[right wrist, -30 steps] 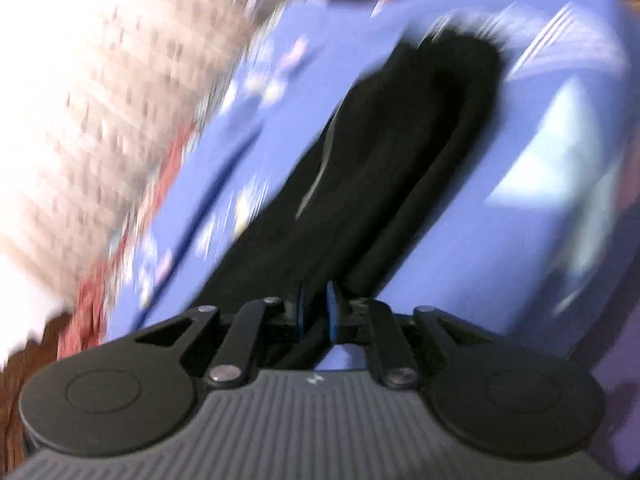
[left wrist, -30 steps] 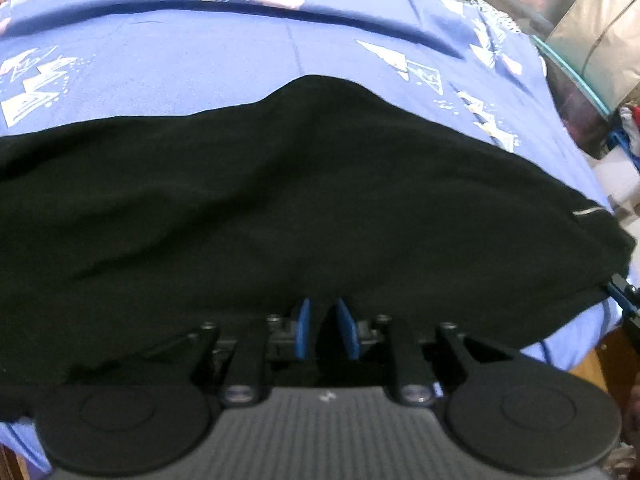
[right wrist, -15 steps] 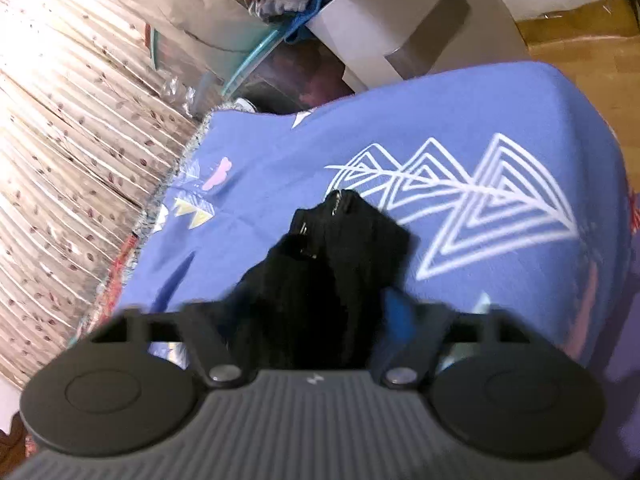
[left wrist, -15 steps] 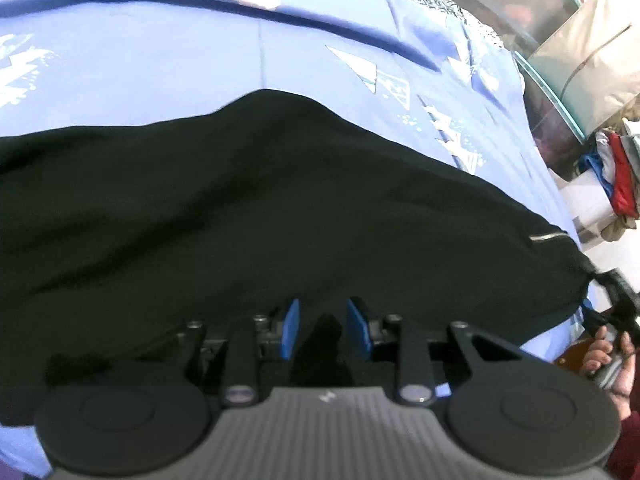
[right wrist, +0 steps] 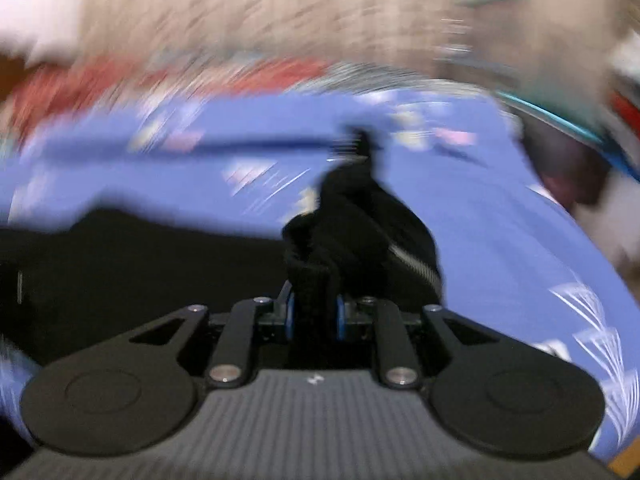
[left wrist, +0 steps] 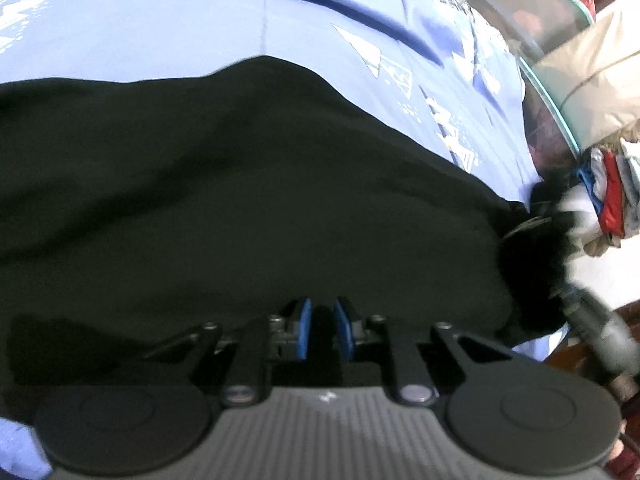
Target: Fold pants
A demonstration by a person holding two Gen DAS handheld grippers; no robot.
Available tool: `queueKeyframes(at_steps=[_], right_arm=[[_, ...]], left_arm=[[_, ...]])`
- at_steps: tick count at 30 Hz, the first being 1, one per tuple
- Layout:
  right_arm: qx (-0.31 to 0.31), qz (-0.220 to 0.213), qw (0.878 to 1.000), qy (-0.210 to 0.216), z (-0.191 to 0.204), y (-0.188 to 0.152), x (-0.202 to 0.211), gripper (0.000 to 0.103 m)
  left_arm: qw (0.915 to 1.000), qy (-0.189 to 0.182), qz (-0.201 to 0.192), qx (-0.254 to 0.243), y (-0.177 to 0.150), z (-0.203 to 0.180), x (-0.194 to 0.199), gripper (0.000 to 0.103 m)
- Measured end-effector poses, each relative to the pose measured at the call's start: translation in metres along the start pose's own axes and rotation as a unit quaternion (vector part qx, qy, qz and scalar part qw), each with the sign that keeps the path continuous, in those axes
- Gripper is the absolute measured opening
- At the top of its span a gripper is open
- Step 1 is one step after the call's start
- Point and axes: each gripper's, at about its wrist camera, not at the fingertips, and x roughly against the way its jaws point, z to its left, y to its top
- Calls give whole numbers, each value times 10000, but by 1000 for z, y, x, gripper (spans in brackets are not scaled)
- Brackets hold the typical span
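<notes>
1. Since the earlier frame, the right gripper [right wrist: 313, 316] swings its bunched end of the pants [left wrist: 240, 200] inward, jaws closing on the fabric.
2. Left gripper [left wrist: 322, 328] is closing on the near hem.
3. Pants lie across the blue bedsheet [left wrist: 160, 20]; the crosswise fold looks only begun.

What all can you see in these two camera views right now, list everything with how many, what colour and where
pants: one, black, spread across the bedsheet, one end bunched and lifted off it
bedsheet: one, blue with white triangle prints, under the pants
clothes pile: one heap, red, blue and white, beyond the bed's right edge
curtain: one, pale with a small pattern, blurred, behind the bed
left gripper: one, black with blue pads, jaws closing with a fold of the pants between them
right gripper: one, black with blue pads, jaws closing on the lifted, bunched end
</notes>
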Motion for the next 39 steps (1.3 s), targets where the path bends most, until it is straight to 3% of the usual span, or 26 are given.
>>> queueKeyframes(at_steps=[2,4,6,11,14,15,18,19,21,24,26,27,30,32,33,37,39], right_arm=[[547,375,9977,137,28,-11,-14,37],[860,472,9951,72,43,-19,-18,57],[872,397,9953,155,49,-18,-7,62],[238,84,9961,842,37,-3,20,60],[-517,19,9943,934,22,7,7,46],[-772,62,9926,938,17,8,0,37],[-1644,541,9794,1044,5,2,-30,35],[-1641,827,9777,1017,10,-4,-41,35],[-1021,863,9884,724,32,-7,-43,35],[-802,848,9916,558,50,13,-29,37],[-910,499,9915,785,57,28,-13,37],[-965,439,9896,969,60,34,-10,37],[-1348,559,9739,1737,83,51,-22,35],[-1573,836,9584,2230,104,61,-47,26],[-1704,1070,9472,2496,121,64,-61,20],[-2003,1680,9108,3196,185,77,-106,16],[-2143,1983,8947,3381,217,81,-124,15]], left_arm=[[10000,2,-50,53,-2,9,8,14],[9999,-19,-104,100,-5,17,17,15],[9997,-80,-173,157,-10,27,28,16],[9987,-156,-382,291,-20,50,52,17],[9976,-148,-529,432,-24,58,63,17],[9971,-142,-582,472,-25,61,67,17],[9960,-108,-740,497,-29,67,81,17],[9954,-79,-818,492,-32,70,88,18],[9938,-45,-985,509,-37,77,104,19],[9877,-76,-1421,646,-51,96,140,29],[9796,55,-1834,818,-63,114,164,54],[9739,199,-2036,981,-68,126,175,59],[9597,436,-2264,1606,-74,163,188,62],[9503,384,-2331,2026,-75,186,187,77],[9458,346,-2370,2191,-75,195,184,80],[9389,-11,-2334,2530,-63,221,163,91],[9352,-222,-2268,2712,-57,231,150,91]])
